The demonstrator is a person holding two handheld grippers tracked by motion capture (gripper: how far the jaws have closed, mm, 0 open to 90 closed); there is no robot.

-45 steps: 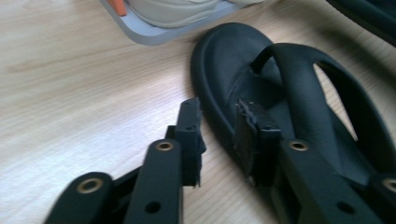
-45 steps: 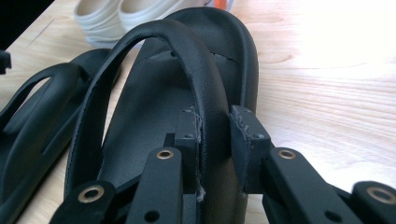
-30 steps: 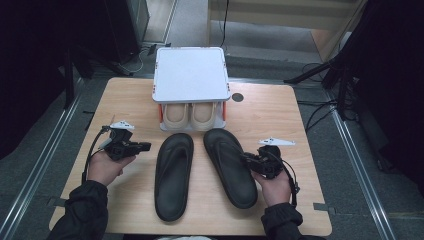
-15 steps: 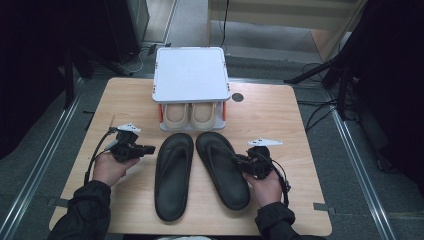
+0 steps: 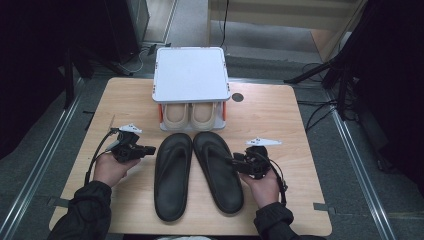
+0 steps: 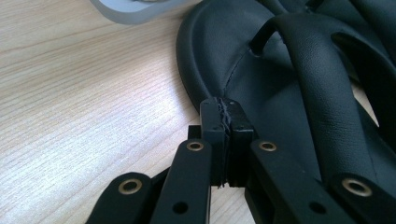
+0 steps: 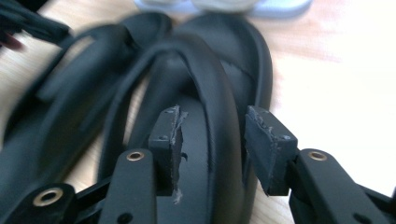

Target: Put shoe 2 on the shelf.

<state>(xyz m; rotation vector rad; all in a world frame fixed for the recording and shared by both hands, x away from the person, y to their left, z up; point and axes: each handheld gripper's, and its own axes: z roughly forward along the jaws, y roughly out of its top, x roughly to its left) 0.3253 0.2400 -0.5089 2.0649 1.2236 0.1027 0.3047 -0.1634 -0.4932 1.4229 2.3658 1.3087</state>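
Note:
Two black flip-flops lie side by side on the wooden table [image 5: 280, 120], toes toward the rack: the left flip-flop [image 5: 172, 175] and the right flip-flop [image 5: 217, 170]. My left gripper [image 5: 150, 149] is shut and empty, its tips [image 6: 223, 105] at the outer edge of the left flip-flop [image 6: 280, 93]. My right gripper [image 5: 235, 161] points at the right flip-flop's outer side. Its jaws have just been opening and stand apart [image 7: 215, 126] around that flip-flop's strap [image 7: 219, 79], with the pads off it. The left flip-flop [image 7: 60, 107] lies beyond.
A white two-level shoe rack [image 5: 190, 72] stands at the table's far middle, with a beige pair of shoes [image 5: 190, 115] on its lower shelf. A small dark disc [image 5: 238, 97] sits right of the rack. Bare wood lies to both sides of the flip-flops.
The right flip-flop has slid left and now lies close beside the left one. My right gripper came left with it and its jaws have spread. The left gripper has barely moved.

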